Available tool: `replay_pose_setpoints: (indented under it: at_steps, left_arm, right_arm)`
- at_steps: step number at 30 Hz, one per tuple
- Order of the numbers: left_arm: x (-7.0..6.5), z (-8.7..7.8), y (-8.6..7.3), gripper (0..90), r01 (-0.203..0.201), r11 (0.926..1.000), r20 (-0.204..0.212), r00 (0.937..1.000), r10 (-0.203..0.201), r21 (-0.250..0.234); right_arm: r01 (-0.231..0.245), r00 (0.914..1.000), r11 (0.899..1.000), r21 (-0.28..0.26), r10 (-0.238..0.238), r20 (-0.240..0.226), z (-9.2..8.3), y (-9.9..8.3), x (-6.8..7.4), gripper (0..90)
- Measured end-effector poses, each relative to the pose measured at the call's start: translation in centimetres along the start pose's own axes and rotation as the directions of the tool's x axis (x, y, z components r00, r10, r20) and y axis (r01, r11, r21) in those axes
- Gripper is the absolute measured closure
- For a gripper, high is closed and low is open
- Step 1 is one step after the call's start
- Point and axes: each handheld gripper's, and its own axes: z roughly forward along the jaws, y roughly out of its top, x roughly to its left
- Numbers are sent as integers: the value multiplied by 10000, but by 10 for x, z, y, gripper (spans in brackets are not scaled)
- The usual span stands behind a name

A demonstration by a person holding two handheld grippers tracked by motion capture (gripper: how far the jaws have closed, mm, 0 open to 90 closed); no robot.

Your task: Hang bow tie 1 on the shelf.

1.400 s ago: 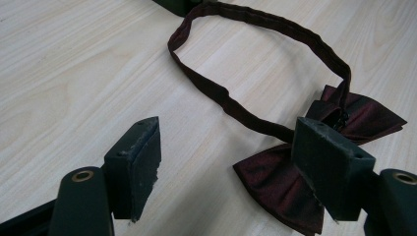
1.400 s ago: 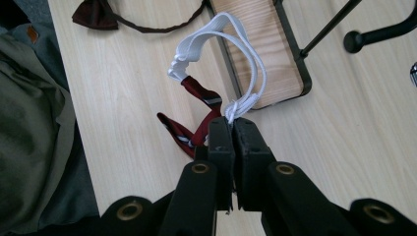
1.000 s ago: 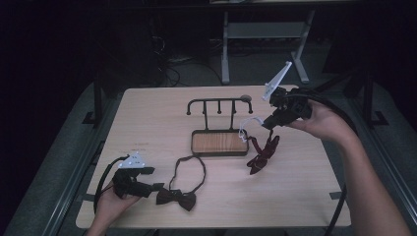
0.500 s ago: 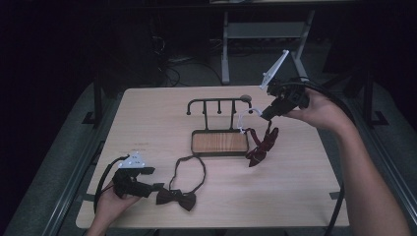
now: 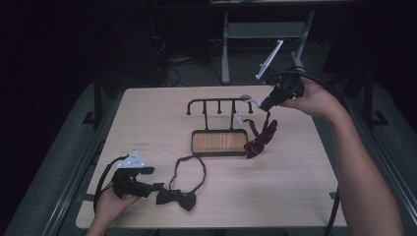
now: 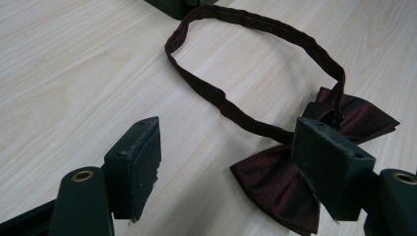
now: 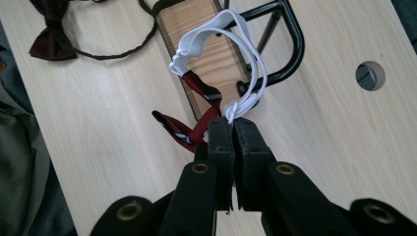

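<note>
High view: light wood table (image 5: 305,196). A black rack (image 5: 219,104) with pegs rises from a wooden-floored tray (image 5: 216,143) at the table's middle, with a round hole in the tabletop behind it. The striped bow tie (image 5: 259,138) hangs from its white elastic band (image 5: 244,108) just right of the tray, its lower end on or just above the table. The right gripper (image 5: 264,104) sits raised at the rack's right end, and the band runs up to its tip beside the rack bar. The dark bow tie (image 5: 176,198) lies flat near the front edge, its neck strap looped toward the tray. The left gripper (image 5: 156,187) rests on the table just left of it.

Left gripper view: jaws spread apart with bare table between them. The dark maroon bow (image 6: 314,167) lies partly behind the right-hand jaw, whether touching it I cannot tell. The thin strap makes a closed oval beyond.

Right gripper view: jaws pressed together, pinching the white elastic band (image 7: 246,73) at its knot. The band loops out near the black rack's (image 7: 290,44) curved end, above the tray (image 7: 196,54). The red tie with white-and-dark stripes (image 7: 189,125) dangles just left of the jaws. The dark bow tie (image 7: 51,42) lies well apart.
</note>
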Motion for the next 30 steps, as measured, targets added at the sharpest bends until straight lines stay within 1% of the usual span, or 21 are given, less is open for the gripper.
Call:
replay_pose_setpoints:
  at_steps: [4, 5, 6, 8, 9, 13, 16, 17, 25, 30]
  left_arm:
    - [-1, 0, 0, 269, 58, 10000, 6, 10000, -58, -34]
    - [-1, 0, 0, 270, 45, 10000, 3, 10000, -45, -27]
    - [-1, 0, 0, 269, 24, 10000, -2, 10000, -24, -24]
    - [-1, 0, 0, 269, -13, 10000, -7, 10000, 13, -32]
    - [-1, 0, 0, 269, -18, 10000, -4, 10000, 18, -29]
    - [-2, 0, 0, 270, -28, 10000, -27, 10000, 27, -59]
    - [-3, 0, 1, 270, -26, 10000, -43, 10000, 26, -66]
    - [-3, 0, 1, 270, -63, 10000, -53, 10000, 63, -57]
    - [-3, 0, 1, 269, -85, 10000, -57, 9999, 85, -17]
    - [-3, 0, 1, 270, -171, 9998, -61, 9998, 171, 29]
  right_arm:
    - [-126, 9999, 9999, 90, 126, -60, 5, 2, -6, 863]
    - [-173, 9998, 9998, 129, 174, -81, 8, 3, -11, 863]
    - [-263, 9996, 9995, 171, 264, -77, 10, 3, -12, 863]
    - [-289, 9995, 9994, 162, 291, -86, 11, 4, -14, 863]
    - [-350, 9994, 9992, 197, 352, -69, 15, 4, -17, 863]
    - [-550, 9985, 9980, 296, 551, -43, 20, 3, -24, 862]
    - [-644, 9979, 9974, 330, 646, -38, 22, 1, -27, 863]
    - [-775, 9970, 9965, 323, 777, -51, 24, 0, -28, 863]
    - [-965, 9953, 9947, 353, 968, -69, 29, -6, -35, 860]
    - [-1079, 9941, 9934, 396, 1084, -103, 31, -9, -36, 853]
